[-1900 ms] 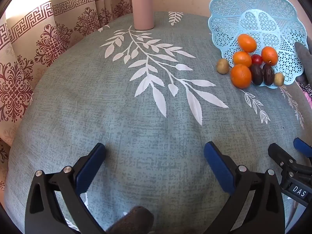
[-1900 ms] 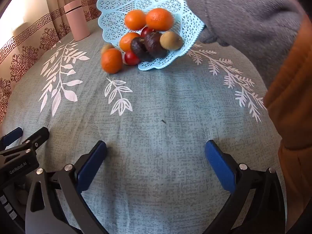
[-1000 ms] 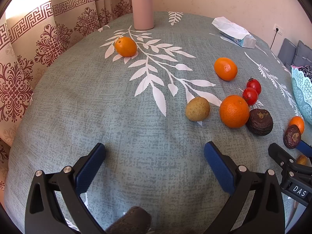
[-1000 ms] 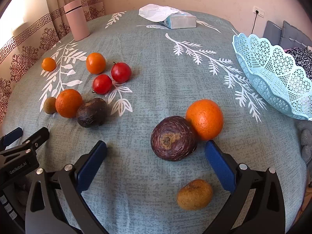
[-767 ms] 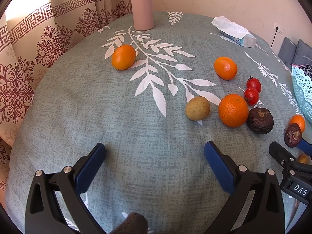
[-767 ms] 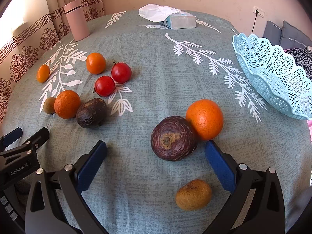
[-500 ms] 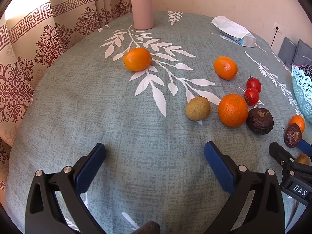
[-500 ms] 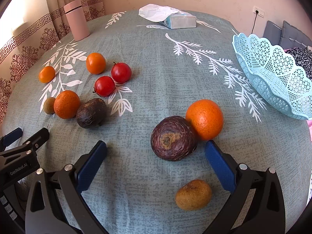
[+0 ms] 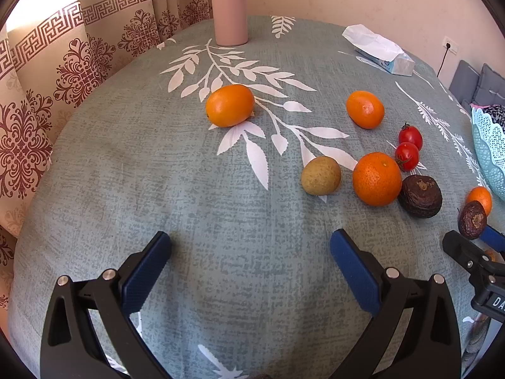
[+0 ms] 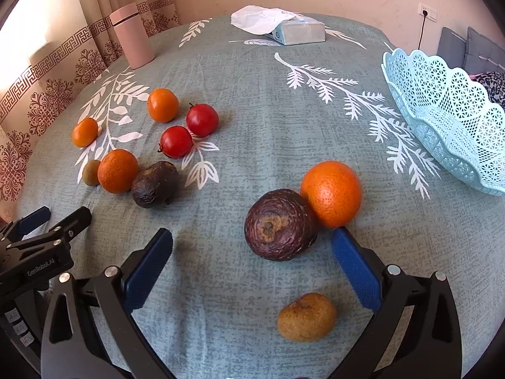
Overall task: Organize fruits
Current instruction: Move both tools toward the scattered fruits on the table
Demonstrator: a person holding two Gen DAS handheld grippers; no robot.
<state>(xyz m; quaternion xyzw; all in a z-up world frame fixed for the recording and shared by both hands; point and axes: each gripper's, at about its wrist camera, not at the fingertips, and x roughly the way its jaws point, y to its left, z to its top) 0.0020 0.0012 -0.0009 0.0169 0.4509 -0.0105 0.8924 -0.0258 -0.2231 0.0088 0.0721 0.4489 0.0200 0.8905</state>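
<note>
The right gripper (image 10: 252, 248) was spread wide and grasped nothing, its blue pads (image 10: 355, 262) low over the grey-green tablecloth (image 10: 252, 72). Between the fingers, nearer the right one, lay a wrinkled dark purple passion fruit (image 10: 280, 224), and touching its far right side sat a large orange (image 10: 330, 194), just beyond the right pad's tip. Nearer the camera, inside the fingers' span, lay a brownish-yellow fruit (image 10: 306, 316). Far right, well apart from this cluster, the pale blue lattice basket (image 10: 448, 120) stood at the table's edge with no fruit visible in it.

The left gripper (image 9: 251, 248) was likewise released and empty, with bare cloth between its fingers. Beyond its right finger lay a tan round fruit (image 9: 321, 175), then to the right an orange (image 9: 376, 178) and, just beside that, a second dark passion fruit (image 9: 419, 195). Two red tomatoes (image 9: 408, 147) sat side by side just beyond the orange, a smaller orange (image 9: 365, 109) farther off, and an oval orange fruit (image 9: 229, 105) alone to the far left on the white leaf print. A pink tumbler (image 9: 229, 8) stood upright at the far edge by the curtain (image 9: 63, 63), and a tissue pack (image 9: 383, 51) lay at far right.
</note>
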